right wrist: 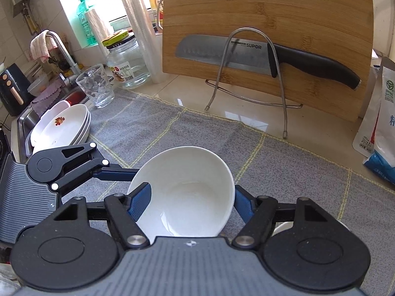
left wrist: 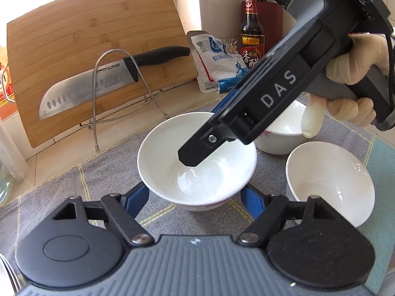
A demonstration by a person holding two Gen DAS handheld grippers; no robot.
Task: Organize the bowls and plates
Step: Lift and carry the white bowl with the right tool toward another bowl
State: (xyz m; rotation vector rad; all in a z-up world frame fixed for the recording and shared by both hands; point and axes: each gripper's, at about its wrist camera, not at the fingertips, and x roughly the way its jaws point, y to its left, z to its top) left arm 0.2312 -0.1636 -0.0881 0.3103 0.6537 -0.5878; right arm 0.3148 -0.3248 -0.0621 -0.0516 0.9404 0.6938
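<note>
A white bowl sits upright on the grey cloth at the centre of the left wrist view; a second white bowl lies near it at 3 o'clock; a third at 1 o'clock, partly hidden; stacked white plates, one with a red motif, at 9 o'clock in the right wrist view.

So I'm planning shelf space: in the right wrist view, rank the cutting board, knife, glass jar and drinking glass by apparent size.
1. Bamboo cutting board, clearly the largest.
2. Knife, spanning much of the board.
3. Glass jar.
4. Drinking glass.
The jar and the glass look close in size, and the glass stands nearer the camera, so their order is unsure.
</note>
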